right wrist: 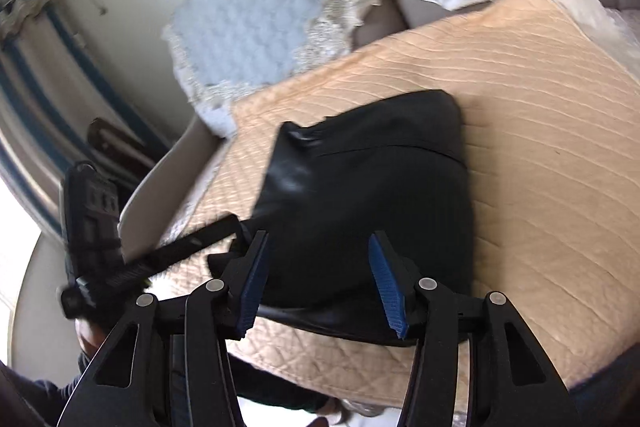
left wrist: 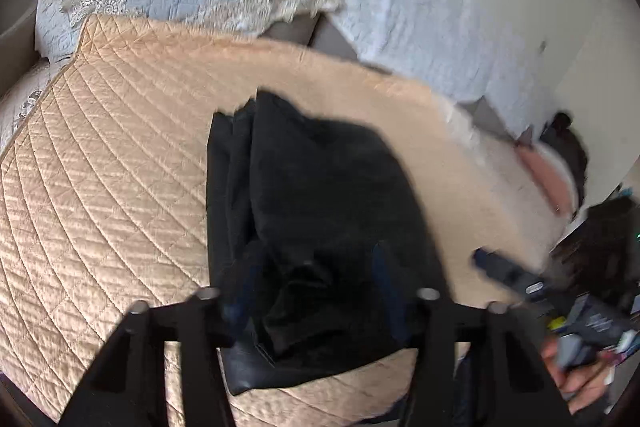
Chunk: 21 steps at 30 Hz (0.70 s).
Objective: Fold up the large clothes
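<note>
The black garment (right wrist: 372,195) lay folded on the tan quilt (right wrist: 540,131), looking soft and floppy, best grabbed by an edge, while the right gripper (right wrist: 320,283) hung open above it.

No legible txt or labels.
</note>
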Each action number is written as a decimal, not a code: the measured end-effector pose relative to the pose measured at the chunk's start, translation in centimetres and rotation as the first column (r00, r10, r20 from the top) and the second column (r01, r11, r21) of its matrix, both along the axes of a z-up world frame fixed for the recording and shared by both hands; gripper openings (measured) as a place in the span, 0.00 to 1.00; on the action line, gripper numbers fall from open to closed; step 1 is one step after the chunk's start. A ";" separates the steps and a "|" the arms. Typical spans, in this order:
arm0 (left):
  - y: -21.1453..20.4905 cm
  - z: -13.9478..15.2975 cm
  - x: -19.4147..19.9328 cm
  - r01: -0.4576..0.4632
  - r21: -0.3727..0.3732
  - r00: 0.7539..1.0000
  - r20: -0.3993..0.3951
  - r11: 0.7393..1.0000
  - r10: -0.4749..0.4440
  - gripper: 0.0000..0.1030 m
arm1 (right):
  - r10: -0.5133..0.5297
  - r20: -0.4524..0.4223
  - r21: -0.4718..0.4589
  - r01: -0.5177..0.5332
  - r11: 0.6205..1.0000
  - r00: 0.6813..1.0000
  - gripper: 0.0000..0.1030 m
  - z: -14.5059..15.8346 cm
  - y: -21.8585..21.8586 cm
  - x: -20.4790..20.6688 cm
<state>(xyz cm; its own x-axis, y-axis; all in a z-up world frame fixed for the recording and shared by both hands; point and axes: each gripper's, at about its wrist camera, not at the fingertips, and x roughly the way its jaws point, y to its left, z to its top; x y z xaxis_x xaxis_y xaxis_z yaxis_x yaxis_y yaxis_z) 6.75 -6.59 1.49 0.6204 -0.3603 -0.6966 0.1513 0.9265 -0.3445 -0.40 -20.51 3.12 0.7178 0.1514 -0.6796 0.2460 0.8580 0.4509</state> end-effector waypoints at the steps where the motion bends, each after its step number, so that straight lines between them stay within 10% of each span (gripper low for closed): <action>1: -0.2 -1.2 0.3 -0.006 0.025 1.000 -0.031 1.000 0.007 0.19 | -0.003 -0.003 -0.002 0.003 1.000 1.000 0.47 -0.1 0.0 -0.1; 11: 1.9 -4.0 -1.3 -0.073 0.016 0.997 -0.013 0.997 0.073 0.14 | 0.050 -0.123 -0.124 -0.066 0.990 0.991 0.40 -4.5 1.7 1.7; 21: 2.2 0.4 -2.3 -0.078 0.047 0.997 0.015 0.996 0.077 0.20 | 0.030 -0.036 -0.153 -0.035 0.988 0.999 0.40 -0.4 -0.5 1.4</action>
<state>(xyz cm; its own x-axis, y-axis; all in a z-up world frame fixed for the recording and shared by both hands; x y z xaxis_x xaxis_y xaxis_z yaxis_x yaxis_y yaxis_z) 4.47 -4.39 1.89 0.6544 -0.2771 -0.7035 0.0825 0.9510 -0.2979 0.96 -20.99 2.73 0.6909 0.0657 -0.7200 0.2298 0.9243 0.3048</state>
